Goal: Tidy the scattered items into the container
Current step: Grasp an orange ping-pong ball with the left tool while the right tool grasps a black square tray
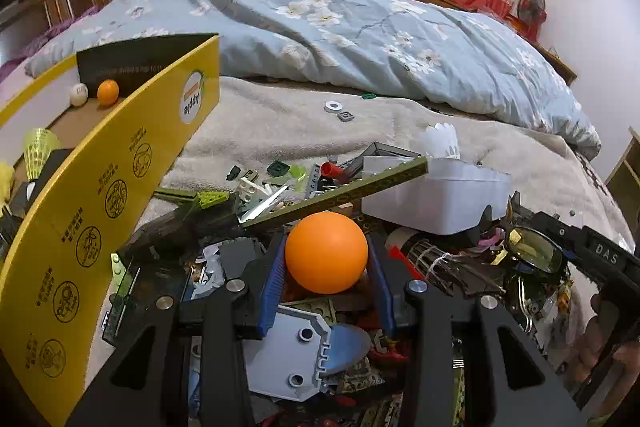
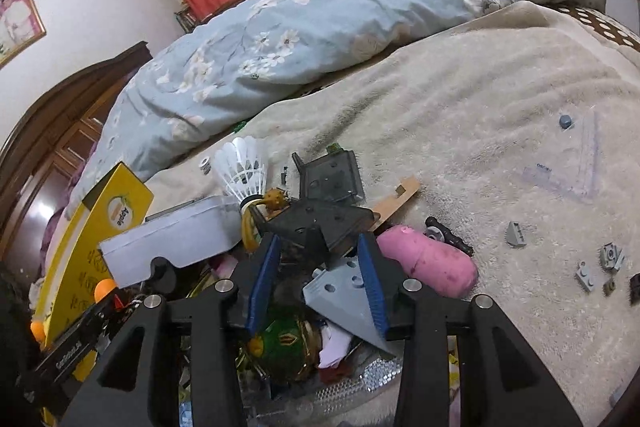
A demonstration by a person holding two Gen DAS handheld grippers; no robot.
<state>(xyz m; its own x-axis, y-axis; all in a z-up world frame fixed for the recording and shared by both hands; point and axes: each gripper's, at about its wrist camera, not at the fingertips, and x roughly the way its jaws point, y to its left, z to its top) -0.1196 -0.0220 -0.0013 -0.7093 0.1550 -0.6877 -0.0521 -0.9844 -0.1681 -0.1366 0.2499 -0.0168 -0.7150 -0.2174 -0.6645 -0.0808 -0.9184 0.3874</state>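
1. Bedroom clutter is lying heaped on a beige blanket (image 1: 280, 131), with a rumpled blue floral quilt (image 1: 360, 27) bunched along the far side under the window.
2. Between the blue pads of the left gripper (image 1: 326, 259) an orange ball (image 1: 326, 253) is sitting; both pads are touching its sides, so the jaws are closing on it at about half width, just above the pile.
3. Around that ball, a long olive strip (image 1: 340, 191) is slanting across the far side and a grey toy plate (image 1: 288, 355) is lying underneath, nearer the camera.
4. To the left, the yellow cardboard box (image 1: 100, 207) is standing as the container, already holding a second orange ball (image 1: 108, 92), a white ball (image 1: 78, 93) and a yellow shuttlecock (image 1: 40, 147).
5. Judging the step: lifting straight up first should be clearing the olive strip, then swinging left over the box wall before letting go low, so the ball is not bouncing out. Squeezing too lightly is risking a roll-off.
6. Meanwhile the right gripper (image 2: 316, 275) is hovering half open over the pile, its pads straddling a black angular piece (image 2: 320, 223) and a grey wedge (image 2: 340, 291); whether either pad is pressing, I cannot tell.
7. Farther right, a pink capsule toy (image 2: 428, 265) and small grey bricks (image 2: 516, 235) are waiting on the blanket, and a white shuttlecock (image 2: 244, 167) is standing at the far left.
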